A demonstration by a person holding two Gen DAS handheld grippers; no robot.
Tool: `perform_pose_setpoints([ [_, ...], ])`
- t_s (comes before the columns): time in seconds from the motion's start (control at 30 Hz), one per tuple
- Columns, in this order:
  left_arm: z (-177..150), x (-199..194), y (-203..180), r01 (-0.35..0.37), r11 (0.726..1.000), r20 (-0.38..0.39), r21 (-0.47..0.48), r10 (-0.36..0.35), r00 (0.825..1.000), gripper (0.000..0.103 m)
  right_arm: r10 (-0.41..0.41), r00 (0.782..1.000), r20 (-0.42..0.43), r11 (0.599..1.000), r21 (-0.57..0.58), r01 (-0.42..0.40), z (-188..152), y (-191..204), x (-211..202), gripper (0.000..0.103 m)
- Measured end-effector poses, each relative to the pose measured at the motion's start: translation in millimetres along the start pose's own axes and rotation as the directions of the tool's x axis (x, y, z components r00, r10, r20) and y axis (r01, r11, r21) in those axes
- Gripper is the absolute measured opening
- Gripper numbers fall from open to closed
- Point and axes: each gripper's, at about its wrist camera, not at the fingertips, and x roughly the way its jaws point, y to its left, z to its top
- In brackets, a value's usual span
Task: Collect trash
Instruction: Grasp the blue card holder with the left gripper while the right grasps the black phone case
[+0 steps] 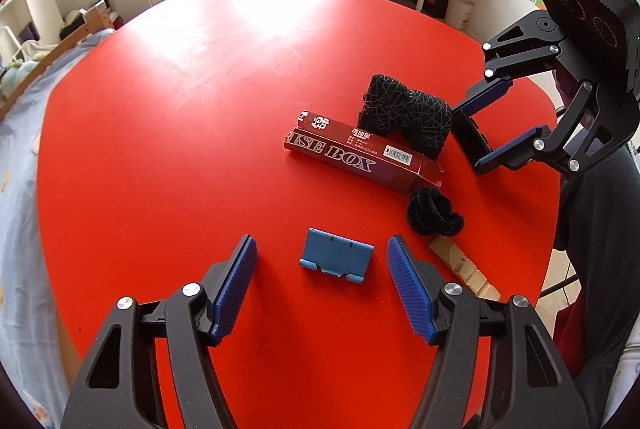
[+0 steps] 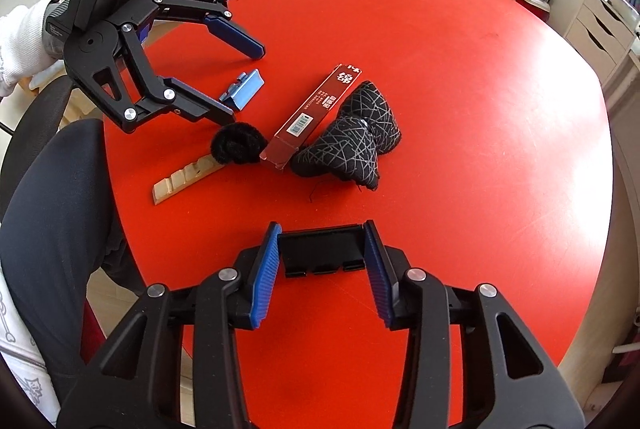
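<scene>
On a glossy red table (image 1: 180, 117), the right gripper (image 2: 322, 265) is clamping its ribbed blue pads (image 2: 266, 269) on a black plastic stand (image 2: 322, 249). The left gripper (image 1: 322, 289) is straddling a blue plastic stand (image 1: 336, 255), pads apart from it. A long maroon carton (image 1: 356, 157) is lying beside patterned black fabric (image 1: 408, 113), a fuzzy black ring (image 1: 434, 217) and a notched wooden strip (image 1: 464, 265).

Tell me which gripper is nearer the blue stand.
Left. The left gripper straddles the blue stand, pads not yet touching it. The right gripper is across the table, closed on a black stand.
</scene>
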Motion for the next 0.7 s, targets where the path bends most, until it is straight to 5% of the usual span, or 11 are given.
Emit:
perform_pose_setpoints([
  [0.2, 2.9, -2.3, -0.9, -0.001, 1.000, -0.003, -0.012, 0.001, 1.000, 0.033, -0.003, 1.000, -0.001, 1.000, 0.005, 0.003, -1.3, 0.2, -0.4, 0.041],
  [0.7, 2.6, -7.8, 3.4, -0.039, 0.993, 0.000, -0.112, 0.040, 0.999, 0.032, -0.022, 1.000, -0.003, 0.999, 0.046, 0.022, -4.1, 2.1, -3.3, 0.041],
])
